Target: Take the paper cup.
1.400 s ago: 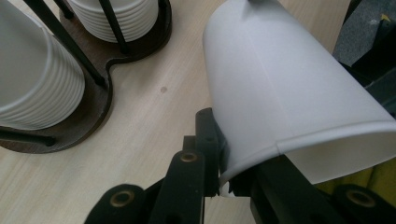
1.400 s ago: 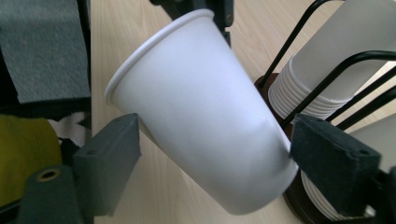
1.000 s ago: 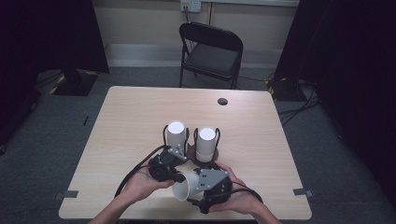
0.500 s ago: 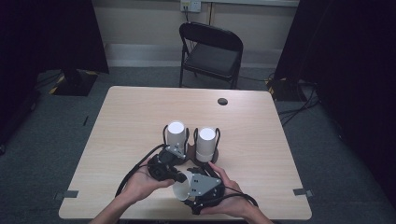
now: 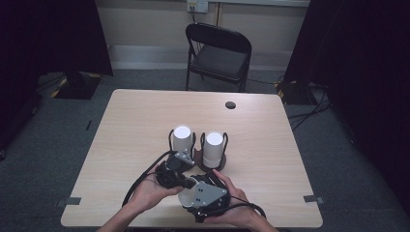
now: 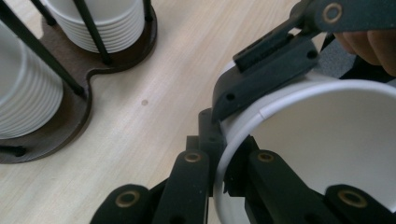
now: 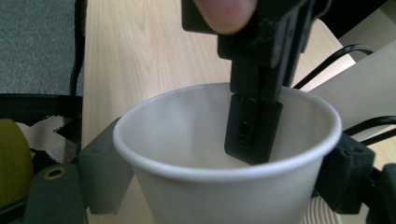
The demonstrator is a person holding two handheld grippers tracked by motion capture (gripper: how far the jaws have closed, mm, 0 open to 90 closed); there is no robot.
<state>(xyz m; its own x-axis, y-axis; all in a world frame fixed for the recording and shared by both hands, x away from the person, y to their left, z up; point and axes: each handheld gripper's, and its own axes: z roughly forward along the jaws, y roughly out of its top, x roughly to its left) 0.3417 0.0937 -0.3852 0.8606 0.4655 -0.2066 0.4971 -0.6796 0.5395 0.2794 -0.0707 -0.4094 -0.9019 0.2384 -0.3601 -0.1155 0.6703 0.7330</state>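
Fingers (image 6: 187,186) of the left gripper (image 5: 170,175) pinch the paper cup's (image 7: 224,186) rim, while the right gripper's (image 5: 203,197) fingers have just been closing around its sides.

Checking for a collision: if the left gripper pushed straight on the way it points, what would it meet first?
Probably the right gripper, directly beyond the white paper cup whose rim the left gripper pinches; depth is unclear.

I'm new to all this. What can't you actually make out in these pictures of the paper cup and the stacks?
- Bottom of the cup: right gripper view, hidden by the jaw of the left gripper that reaches inside it.
- Tops of the stacks: left gripper view, cut off by the top edge.
- Dark round spot: high view, too small to identify.
- Yellow thing: right gripper view, blurred and cut off by the left edge.
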